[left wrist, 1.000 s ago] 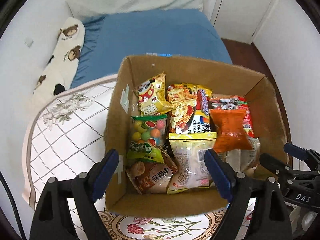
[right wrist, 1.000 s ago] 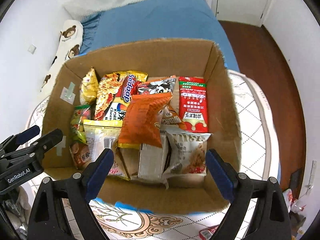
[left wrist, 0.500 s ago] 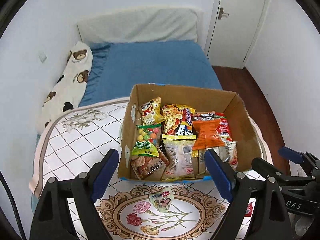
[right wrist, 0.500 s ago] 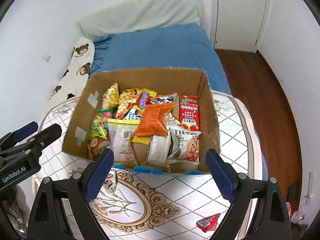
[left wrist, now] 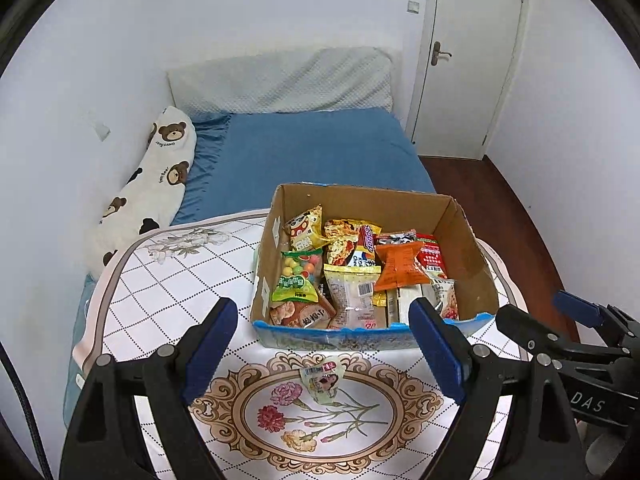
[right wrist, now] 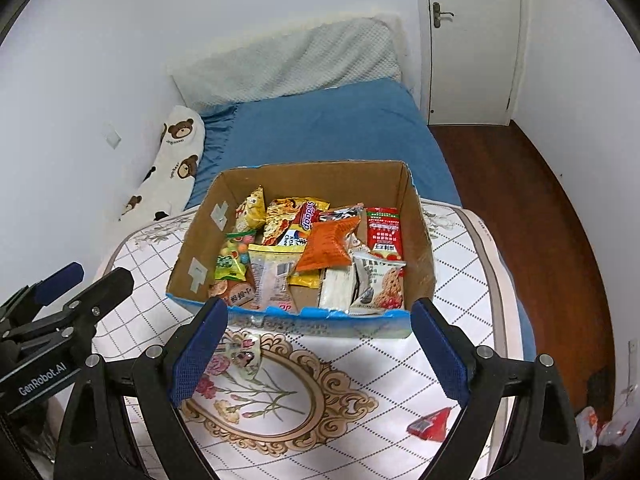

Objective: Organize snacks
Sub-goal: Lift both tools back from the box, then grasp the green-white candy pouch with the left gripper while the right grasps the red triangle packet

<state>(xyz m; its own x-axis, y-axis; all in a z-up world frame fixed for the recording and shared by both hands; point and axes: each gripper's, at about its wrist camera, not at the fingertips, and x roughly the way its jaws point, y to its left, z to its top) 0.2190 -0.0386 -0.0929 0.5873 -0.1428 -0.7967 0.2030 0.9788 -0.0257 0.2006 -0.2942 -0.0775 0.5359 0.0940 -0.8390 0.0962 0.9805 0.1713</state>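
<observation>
Both the left gripper (left wrist: 324,348) and right gripper (right wrist: 320,348) are seen drawn back and raised from the cardboard box (right wrist: 320,322), jaws wide and empty. Two loose snack packets remain outside it on the table (right wrist: 452,304): the pale packet (left wrist: 322,380) near the front edge, the red packet (right wrist: 430,424) toward the front right corner.

We see a room in even, cool indoor light, with the white walls (left wrist: 280,20) bright and no single source in the frames. Shadows are soft; a faint one lies under the near wall of the cardboard box (left wrist: 340,338) on the patterned tablecloth (left wrist: 168,280). Small glints show on the glossy snack packets (right wrist: 320,244). Both fisheye views bend strongly at the edges: the door (right wrist: 472,60) and the walls curve, and black vignette fills the corners. Detail is sharp in the centre, with print on the packets readable. The blue pads (left wrist: 208,348) close to the lens look slightly soft, and the floor (right wrist: 540,220) darkens toward the rim
</observation>
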